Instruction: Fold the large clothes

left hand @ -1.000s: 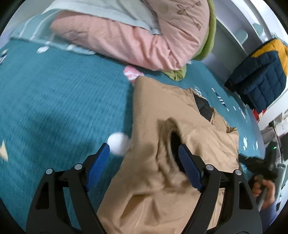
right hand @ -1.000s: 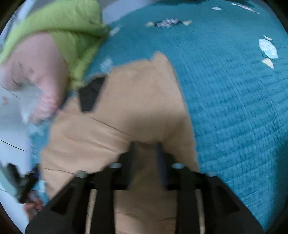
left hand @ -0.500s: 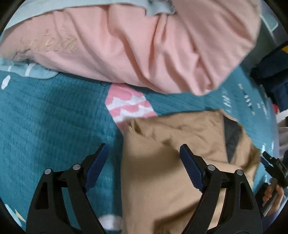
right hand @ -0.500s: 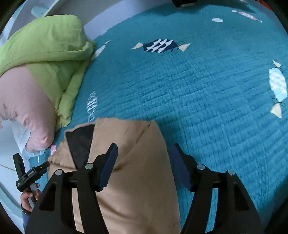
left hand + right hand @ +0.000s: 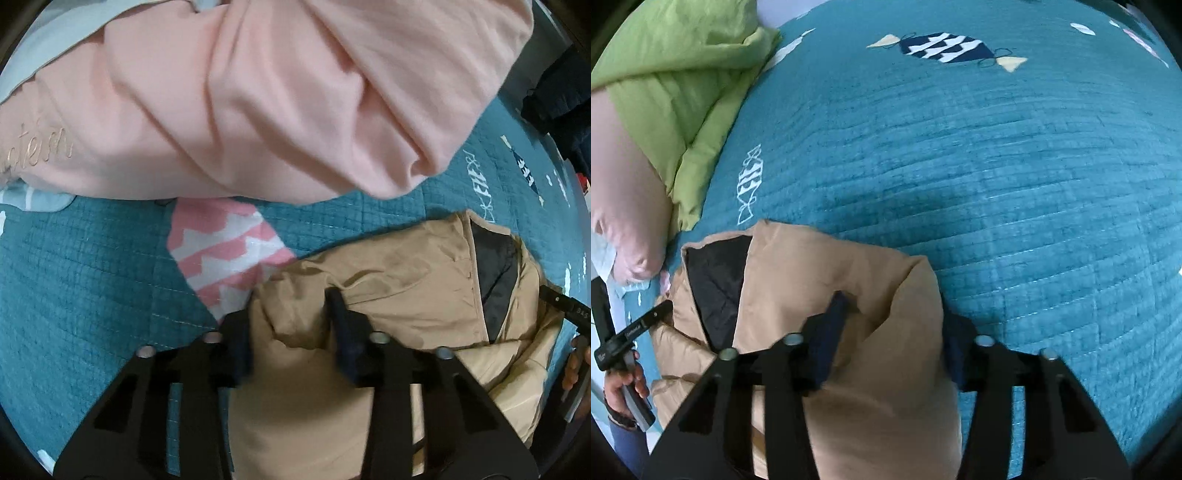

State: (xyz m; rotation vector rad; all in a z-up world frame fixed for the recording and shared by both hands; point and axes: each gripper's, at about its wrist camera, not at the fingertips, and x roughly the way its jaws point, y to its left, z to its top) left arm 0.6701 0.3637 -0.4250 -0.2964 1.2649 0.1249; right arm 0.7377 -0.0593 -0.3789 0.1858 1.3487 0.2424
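A tan padded jacket (image 5: 399, 280) with a black lining (image 5: 495, 273) lies on the teal quilt (image 5: 74, 295). My left gripper (image 5: 291, 325) has closed in on the jacket's top left corner, and the fabric bunches between its blue pads. In the right wrist view the same jacket (image 5: 798, 273) shows its black lining (image 5: 716, 284) at the left. My right gripper (image 5: 894, 332) has closed in on the jacket's top right corner, with a thick fold of fabric between the fingers.
A pink duvet (image 5: 258, 92) lies bunched just beyond the jacket, with a green pillow (image 5: 672, 74) beside it. A dark blue jacket (image 5: 561, 96) sits at the far right. The quilt (image 5: 997, 166) spreads to the right of the jacket.
Both grippers were open half a second ago. They have moved down onto the jacket's two top corners and closed on the fabric.
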